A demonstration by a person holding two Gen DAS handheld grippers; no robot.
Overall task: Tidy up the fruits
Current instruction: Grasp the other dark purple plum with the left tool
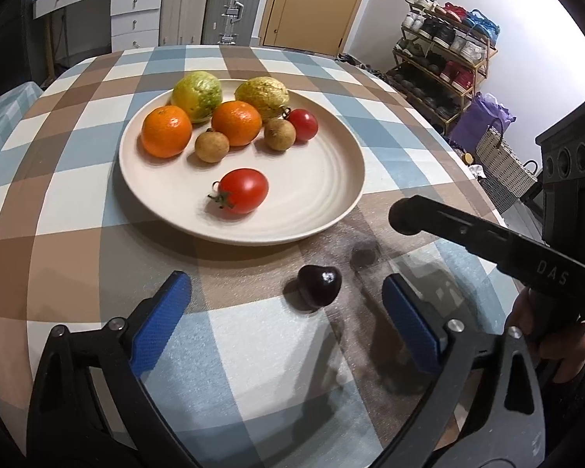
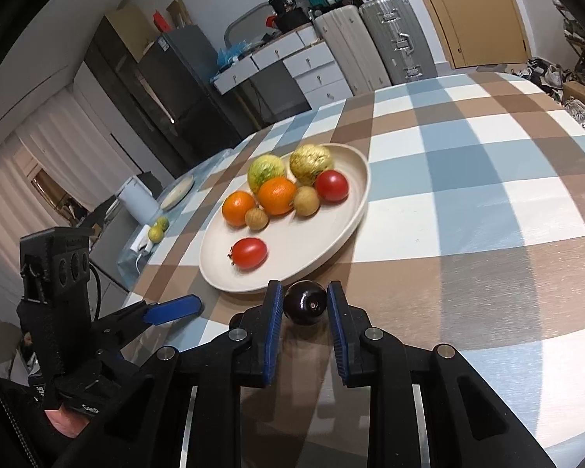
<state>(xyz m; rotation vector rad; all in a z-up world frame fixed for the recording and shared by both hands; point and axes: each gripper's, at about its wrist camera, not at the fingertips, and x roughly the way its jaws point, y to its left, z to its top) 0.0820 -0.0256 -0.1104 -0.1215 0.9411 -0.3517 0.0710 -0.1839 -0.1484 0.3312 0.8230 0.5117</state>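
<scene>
I see my right gripper (image 2: pixel 305 304) with its ribbed blue pads (image 2: pixel 273 335) drawn in close on either side of a small, glossy, dark purple cherry (image 2: pixel 305 307); the pads flank it narrowly, but I cannot tell whether they actually touch its skin. The cherry sits on the checked tablecloth (image 2: pixel 468 179), just outside the near rim of the plate (image 2: pixel 355 210).

My left gripper (image 1: pixel 286 312) is spread wide, its textured blue pads (image 1: pixel 158 327) well apart, nothing between them but cloth and the cherry (image 1: pixel 319 285) lying ahead of the gap, nearer the right pad. From this view the round, smooth cherry rests on the table just short of the plate (image 1: pixel 323 195).

The plate is a wide, shallow, matte cream dish with faint concentric ridges. Near its front edge lies an oval, shiny red tomato (image 1: pixel 242 191) with a green stem. Toward its back sit two dimpled oranges (image 1: pixel 167 131), two rough brown round longans (image 1: pixel 212 146), a second red tomato (image 1: pixel 302 124), and two wrinkled yellow-green fruits (image 1: pixel 197 93) along the far rim.

The cloth is a woven-looking check of brown, blue and white squares.
</scene>
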